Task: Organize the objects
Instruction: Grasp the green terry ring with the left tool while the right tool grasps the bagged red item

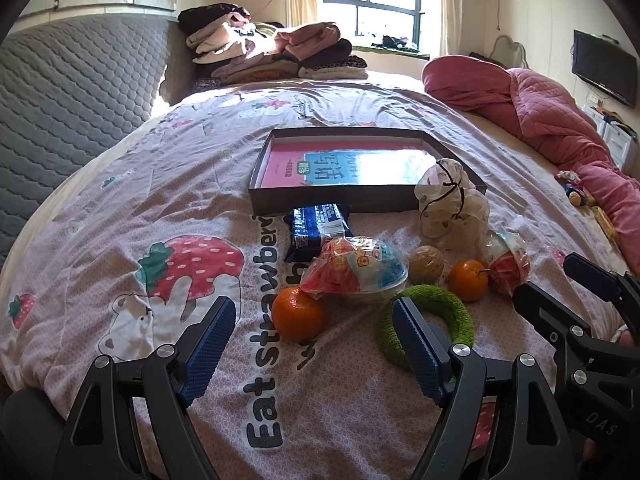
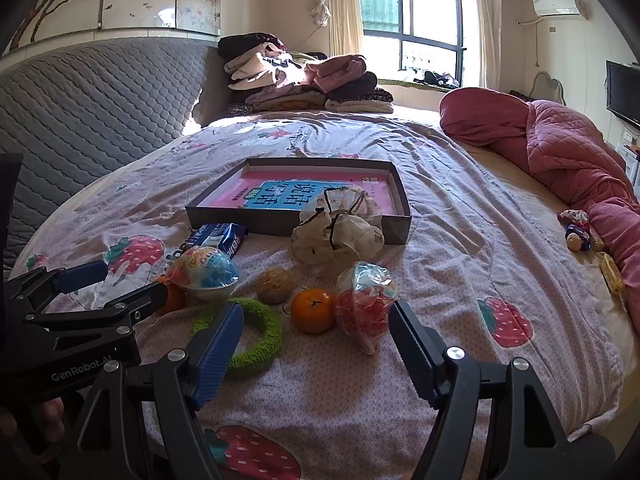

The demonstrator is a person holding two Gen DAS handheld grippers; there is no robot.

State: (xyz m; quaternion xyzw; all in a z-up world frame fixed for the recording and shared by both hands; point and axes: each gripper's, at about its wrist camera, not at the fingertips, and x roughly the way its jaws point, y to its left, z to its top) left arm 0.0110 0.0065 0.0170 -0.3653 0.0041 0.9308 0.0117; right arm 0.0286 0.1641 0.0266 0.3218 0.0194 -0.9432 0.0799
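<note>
On the strawberry-print bedspread lies a shallow grey box (image 1: 320, 200) (image 2: 248, 220) with a pink and blue book inside. In front of it are a blue snack packet (image 1: 316, 228), a wrapped egg toy (image 1: 356, 268) (image 2: 204, 268), two oranges (image 1: 298, 314) (image 2: 313, 310), a walnut (image 1: 426, 264), a green fuzzy ring (image 1: 452, 308) (image 2: 264, 344), a wrapped red ball (image 2: 364, 308) and a cream bag (image 2: 336, 236). My left gripper (image 1: 312, 308) (image 2: 134, 280) hovers open before the left orange. My right gripper (image 2: 316, 312) (image 1: 560, 280) hovers open before the right orange. Neither holds anything.
A rolled pink quilt (image 2: 560, 152) lies along the bed's right side, with small toys and snacks (image 2: 576, 232) beside it. Folded clothes (image 1: 272, 52) are piled at the far end under the window. A grey quilted headboard (image 1: 72, 92) runs along the left.
</note>
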